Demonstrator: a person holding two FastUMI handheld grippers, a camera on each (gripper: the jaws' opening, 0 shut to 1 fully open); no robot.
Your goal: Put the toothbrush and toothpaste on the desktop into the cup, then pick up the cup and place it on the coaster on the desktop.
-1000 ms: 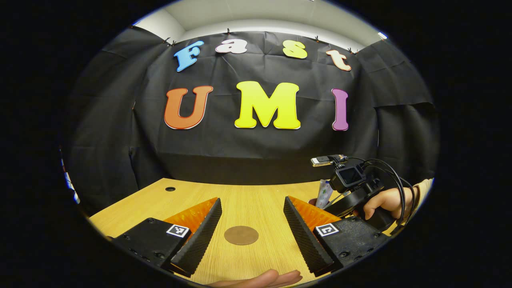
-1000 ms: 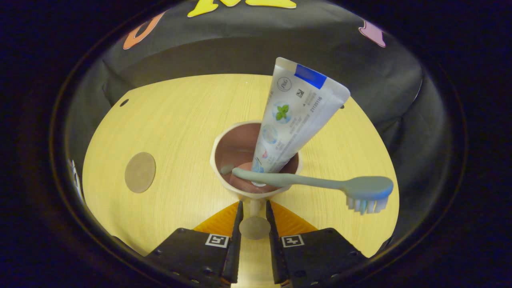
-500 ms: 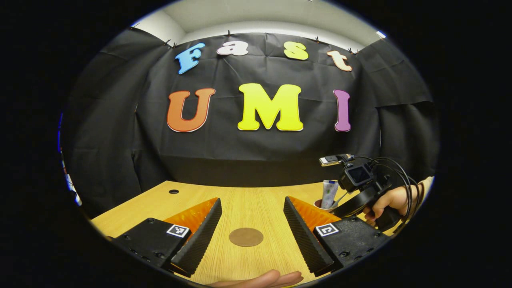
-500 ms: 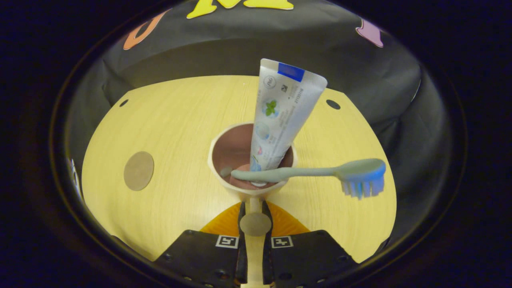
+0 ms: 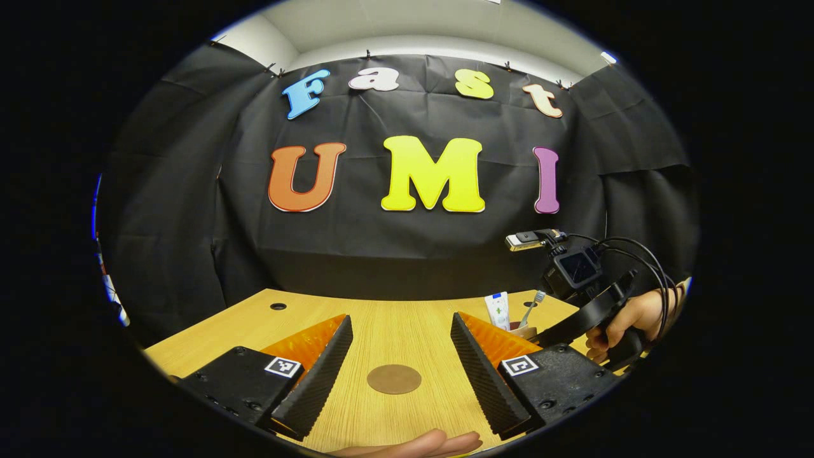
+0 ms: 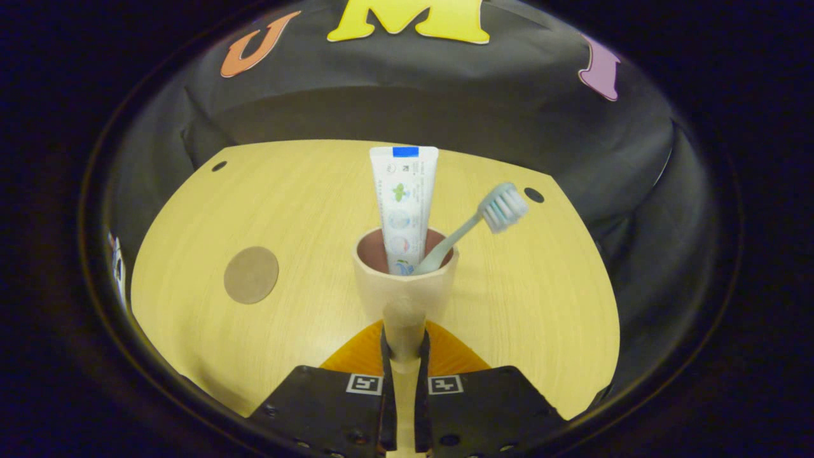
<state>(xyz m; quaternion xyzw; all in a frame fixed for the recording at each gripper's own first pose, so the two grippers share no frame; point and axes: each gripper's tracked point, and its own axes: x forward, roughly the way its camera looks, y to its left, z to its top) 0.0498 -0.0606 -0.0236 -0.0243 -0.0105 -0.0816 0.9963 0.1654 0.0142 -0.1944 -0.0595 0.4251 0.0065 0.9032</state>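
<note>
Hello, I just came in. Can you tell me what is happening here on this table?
A person is tidying with a hand-held gripper in each hand. The toothpaste and toothbrush already stand in the cup. The right hand-held gripper is shut on the cup's handle. The coaster lies bare on the desktop, off to the cup's left in the right gripper view. The left hand-held gripper is open, above the coaster.

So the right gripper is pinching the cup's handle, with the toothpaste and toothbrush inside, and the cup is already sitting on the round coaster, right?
Not quite. In the right gripper view the cup stands on bare desktop; the coaster lies apart, to its left. The right gripper does pinch the handle, with toothpaste and toothbrush inside.
</note>
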